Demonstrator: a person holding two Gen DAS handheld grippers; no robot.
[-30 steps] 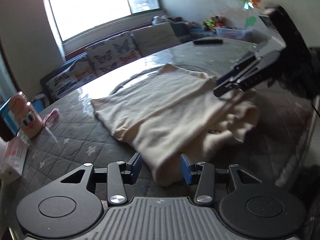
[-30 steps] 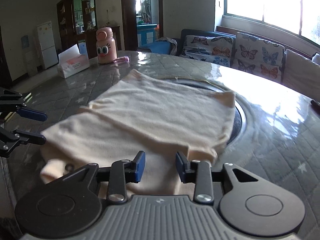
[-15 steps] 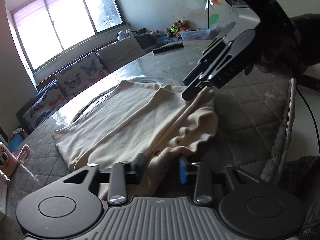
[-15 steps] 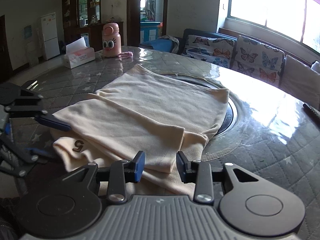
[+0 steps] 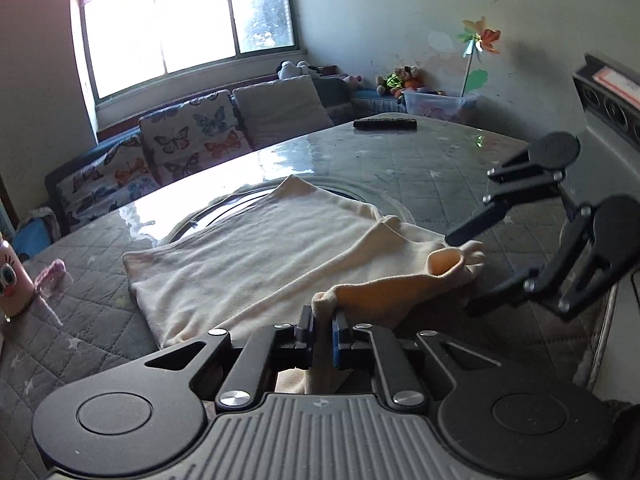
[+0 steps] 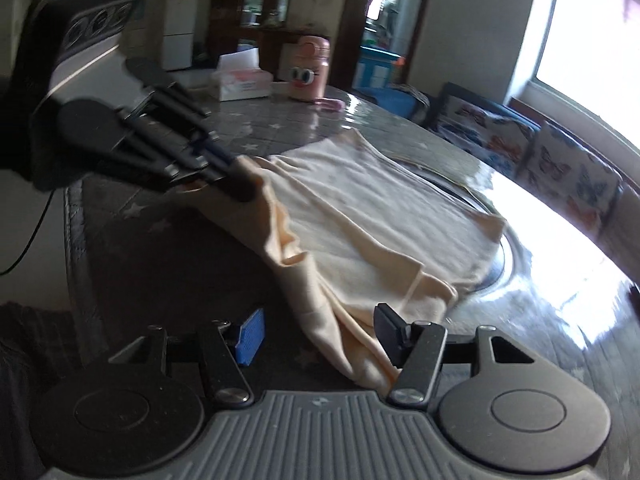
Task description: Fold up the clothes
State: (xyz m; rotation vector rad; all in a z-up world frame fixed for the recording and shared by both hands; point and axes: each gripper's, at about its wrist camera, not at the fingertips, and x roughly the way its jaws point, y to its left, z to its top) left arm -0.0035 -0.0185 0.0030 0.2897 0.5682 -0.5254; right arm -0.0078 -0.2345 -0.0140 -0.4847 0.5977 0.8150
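Lifted since earlier, cream garment's [image 5: 260, 252] near edge, left gripper [image 5: 322, 326] clamped on it (jaws just closing), right gripper [image 6: 316, 330] just opening, spread astride the cloth.

Both cameras sit low and close over the desk [image 5: 420, 168], each angled down along its own claw. The left view faces the window [image 5: 188, 28]; the right view faces a doorway [image 6: 394, 20]. Both share the cloth [image 5: 260, 256] and show the opposite claw.
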